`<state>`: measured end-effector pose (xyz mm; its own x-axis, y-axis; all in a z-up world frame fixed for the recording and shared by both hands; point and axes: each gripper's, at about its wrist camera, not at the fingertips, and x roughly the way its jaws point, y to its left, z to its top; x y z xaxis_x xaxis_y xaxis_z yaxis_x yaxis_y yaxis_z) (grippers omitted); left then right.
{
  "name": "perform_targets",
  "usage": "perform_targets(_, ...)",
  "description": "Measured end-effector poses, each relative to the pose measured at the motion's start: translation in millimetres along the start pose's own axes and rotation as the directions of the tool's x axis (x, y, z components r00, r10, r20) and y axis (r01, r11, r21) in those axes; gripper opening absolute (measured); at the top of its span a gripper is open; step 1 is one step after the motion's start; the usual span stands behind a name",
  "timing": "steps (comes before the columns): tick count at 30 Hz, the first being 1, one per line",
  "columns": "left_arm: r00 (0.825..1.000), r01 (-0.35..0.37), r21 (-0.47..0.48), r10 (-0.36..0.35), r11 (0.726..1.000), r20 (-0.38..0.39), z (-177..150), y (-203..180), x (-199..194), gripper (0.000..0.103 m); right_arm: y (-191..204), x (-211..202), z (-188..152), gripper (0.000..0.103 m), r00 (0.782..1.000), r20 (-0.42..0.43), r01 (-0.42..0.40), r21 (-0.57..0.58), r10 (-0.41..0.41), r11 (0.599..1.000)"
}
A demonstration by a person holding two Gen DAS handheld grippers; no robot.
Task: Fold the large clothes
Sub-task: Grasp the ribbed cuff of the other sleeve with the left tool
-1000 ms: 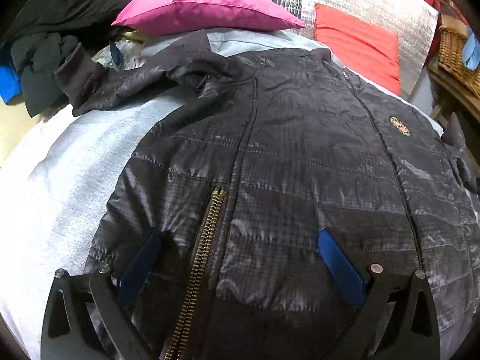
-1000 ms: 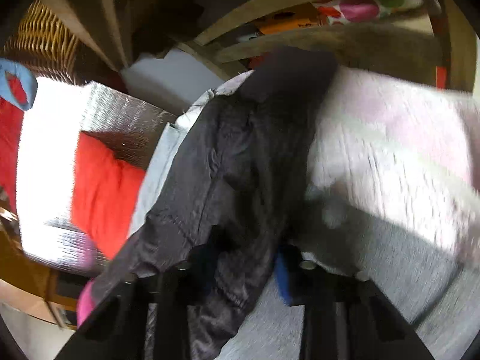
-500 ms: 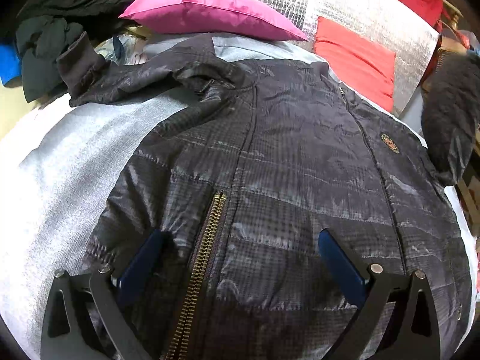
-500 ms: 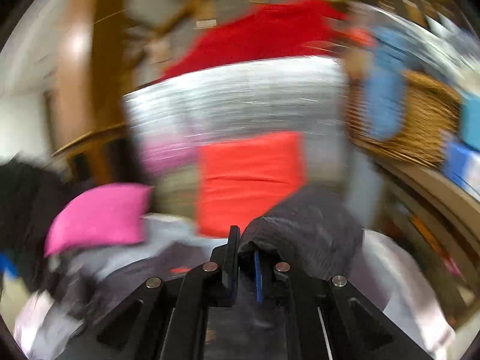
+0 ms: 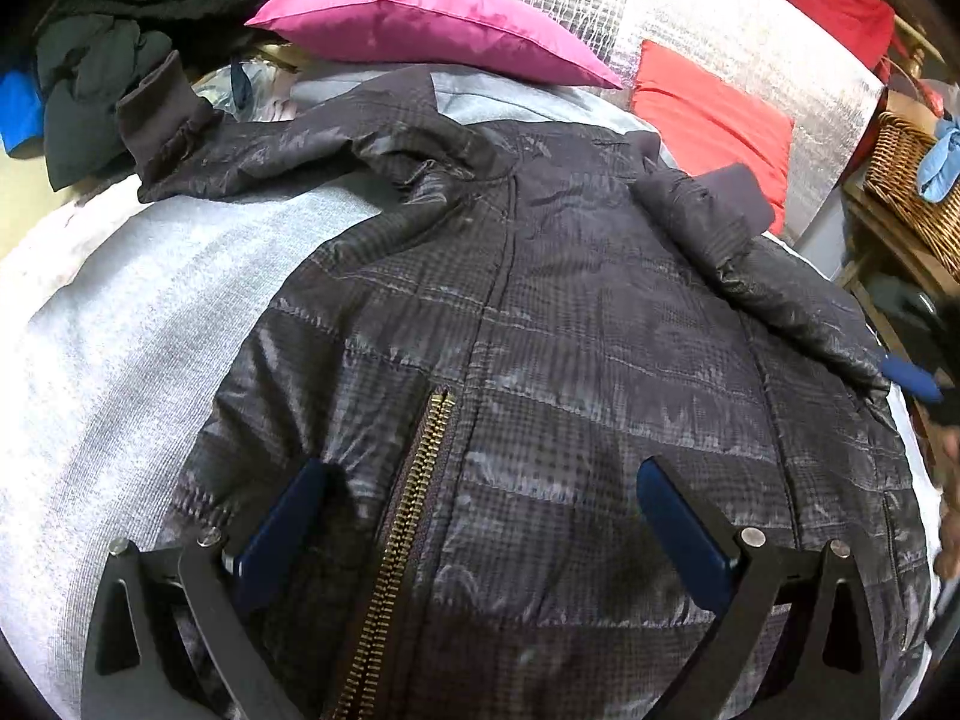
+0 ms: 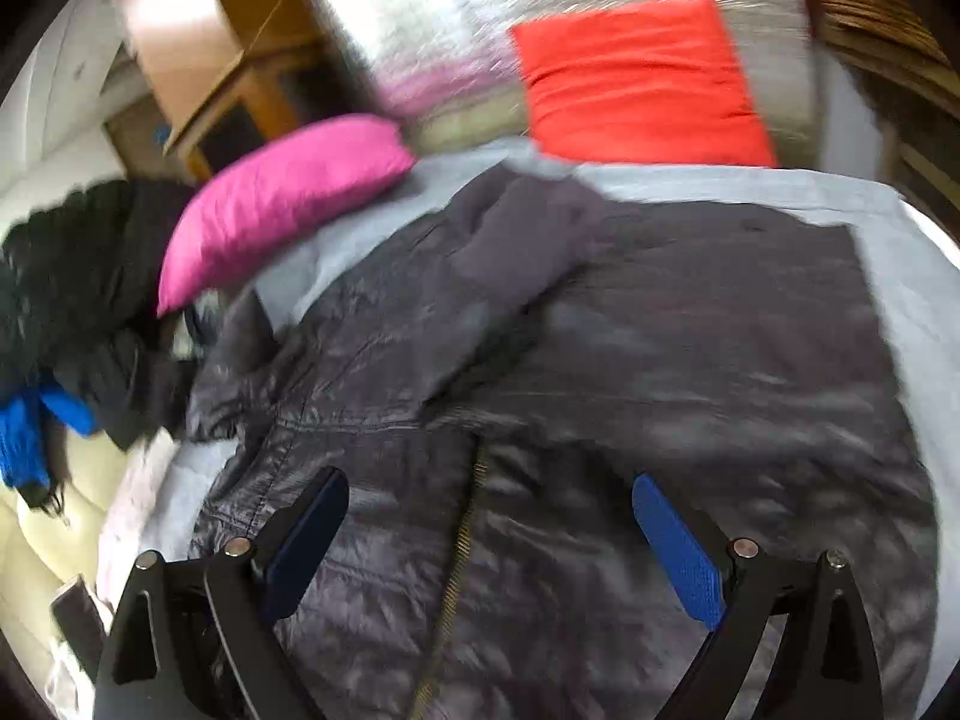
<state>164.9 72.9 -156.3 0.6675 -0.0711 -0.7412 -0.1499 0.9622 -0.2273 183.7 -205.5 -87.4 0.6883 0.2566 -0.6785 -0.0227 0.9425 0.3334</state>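
Two grippers hung over one dark quilted jacket [image 5: 570, 330], which lay front-up, spread across the grey-covered bed [image 5: 120, 330]. Left gripper [image 5: 480, 516] sat low over the hem, its blue pads [image 5: 684, 534] wide apart with the brass zipper [image 5: 414, 516] running up between them, nothing pinched. Right gripper [image 6: 486, 534] was springing apart as well, jaws opening, blue pads [image 6: 672, 540] clear of the fabric and only jacket lying beneath, none of it gripped. The right sleeve [image 5: 756, 264] lay folded inward across the chest, cuff up near the collar. The other sleeve [image 5: 252, 144] was flung out the far way, its ribbed cuff close to a heap of dark clothes [image 5: 102, 84]. A pink pillow [image 5: 432, 18] rested at the head of the bed just past the collar, a red cushion [image 5: 714, 120] propped beside it against a silvery quilted panel [image 5: 690, 18]. A wicker basket [image 5: 912, 186] stood off the bed's far side, and the right wrist view was smeared with blur
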Motion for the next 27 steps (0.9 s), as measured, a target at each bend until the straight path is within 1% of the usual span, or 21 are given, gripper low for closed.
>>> perform_targets(2,1.000,0.000,0.002,0.000,1.000,0.001,-0.3,0.2,-0.1,0.103,-13.7,-20.0,-11.2,0.098,1.000,0.029,0.010,0.013,-0.011,1.000)
perform_targets(4,1.000,-0.005,0.008,0.005,1.000,0.001,-0.7,-0.5,-0.1,0.103,-29.7,-34.7,-25.5,0.098,0.997,0.057,0.041,0.031,-0.043,0.999)
perform_targets(7,1.000,-0.017,0.019,0.017,1.000,0.007,-1.1,-2.7,-3.6,0.103,-47.2,-60.3,-44.6,0.098,0.993,0.099,0.054,0.047,-0.058,0.997)
perform_targets(9,1.000,-0.026,0.018,0.026,1.000,0.004,0.3,-5.5,-9.9,0.103,-51.7,-73.0,-56.9,0.098,0.986,0.142,0.085,0.032,-0.088,0.996)
perform_targets(11,1.000,-0.020,0.023,0.020,1.000,-0.011,5.1,-13.2,-19.2,0.103,-50.7,-79.8,-67.8,0.098,0.975,0.185,0.124,-0.005,-0.121,0.992)
perform_targets(13,1.000,-0.021,0.071,0.022,0.997,-0.014,16.8,-32.4,-30.1,0.103,-50.3,-81.4,-77.7,0.098,0.971,0.201,0.141,-0.040,-0.130,0.989)
perform_targets(14,1.000,-0.020,0.121,0.021,0.992,-0.002,25.8,-48.0,-35.6,0.103,-51.2,-80.1,-81.9,0.098,0.972,0.201,0.134,-0.050,-0.122,0.990)
perform_targets(16,1.000,-0.026,0.203,0.023,0.979,0.016,42.9,-75.6,-38.8,0.103,-54.2,-76.8,-88.2,0.098,0.973,0.206,0.119,-0.053,-0.106,0.991)
perform_targets(17,0.999,-0.044,0.252,0.040,0.967,0.020,54.9,-94.6,-35.1,0.103,-57.2,-74.9,-91.1,0.098,0.974,0.205,0.108,-0.047,-0.096,0.993)
perform_targets(18,0.998,-0.059,0.280,0.054,0.958,0.027,61.9,-106.7,-30.8,0.103,-59.5,-71.2,-92.9,0.098,0.976,0.201,0.095,-0.038,-0.085,0.995)
perform_targets(19,0.996,-0.084,0.324,0.074,0.942,0.041,73.2,-125.6,-21.8,0.103,-63.1,-67.3,-94.6,0.098,0.979,0.192,0.076,-0.023,-0.071,0.997)
perform_targets(21,0.992,-0.125,0.392,0.120,0.912,0.037,93.3,-160.4,5.9,0.103,-74.5,-60.6,-95.5,0.098,0.986,0.158,0.043,0.033,-0.048,0.999)
perform_targets(23,0.989,-0.142,0.426,0.146,0.894,0.022,106.0,-182.9,29.7,0.103,-86.1,-57.4,-94.1,0.098,0.990,0.137,0.011,0.090,-0.023,0.996)
perform_targets(24,0.985,-0.159,0.449,0.170,0.879,0.017,114.6,-198.4,48.0,0.103,-91.6,-57.1,-94.1,0.098,0.991,0.134,0.004,0.120,-0.020,0.993)
perform_targets(27,0.973,-0.200,0.470,0.229,0.860,-0.004,130.1,-221.5,84.6,0.103,-94.0,-55.7,-93.4,0.098,0.992,0.122,-0.001,0.133,-0.016,0.991)
